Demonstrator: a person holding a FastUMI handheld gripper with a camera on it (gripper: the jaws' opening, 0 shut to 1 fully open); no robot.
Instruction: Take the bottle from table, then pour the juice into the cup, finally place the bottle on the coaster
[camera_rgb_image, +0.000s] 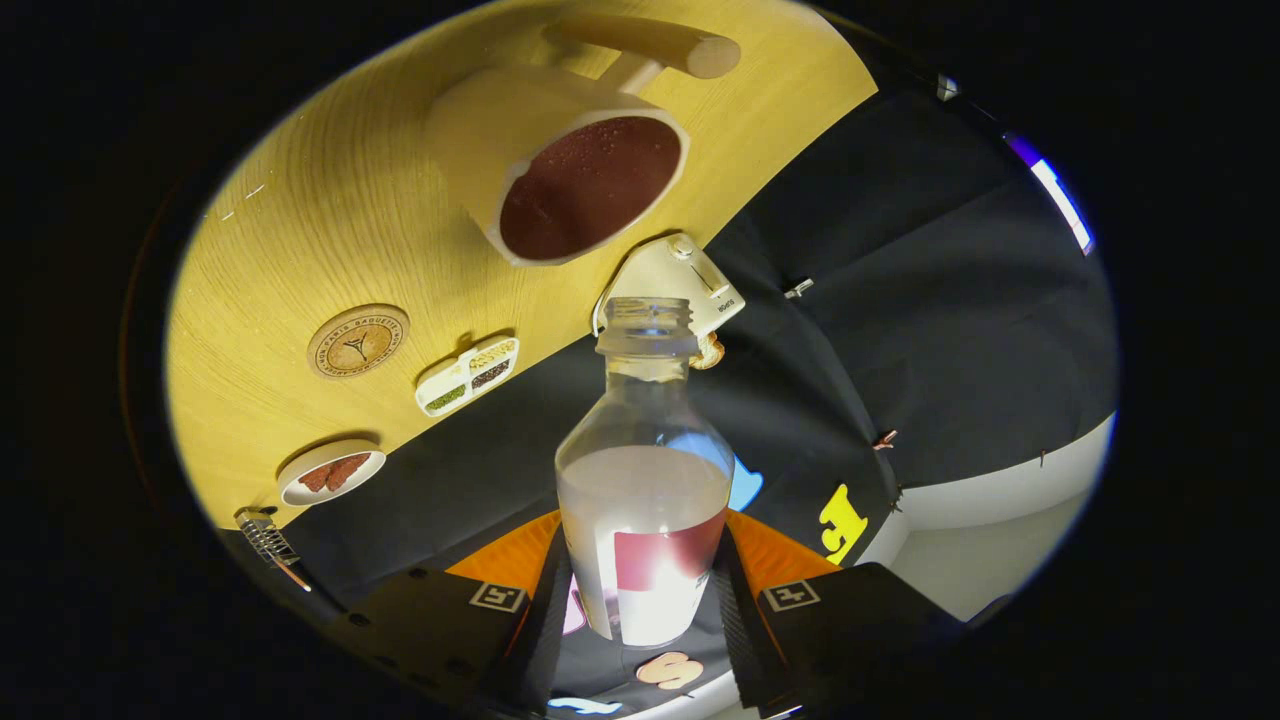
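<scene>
grip: gripper (645, 600) fingers clamped on the lower body of the bottle (645, 480), one each side; I see no gap at either wall
bottle: uncapped, neck pointing ahead along the fingers towards the cup (560, 165); looks empty of juice, just a label band low down
step: I read the pour as finished, cup is full of dark red juice with bubbles at the rim; view is rolled, so I take the bottle as tipped
how I'd do it: roll back upright slowly before moving off, keep the mouth away from the cup rim, hold the squeeze constant since a light bottle can twist
target: coaster (357, 341), round wooden disc on the table (300, 220), well apart from the cup, top bare
in the way: divided tray (467, 375) just beside the coaster, small dish (330, 472) further along the table edge; I'd come down from above, not sweep across
other: white device (672, 280) at the table edge beyond the bottle mouth, metal tool (268, 541) near the dish
risk: last drips from the neck on the way over
</scene>
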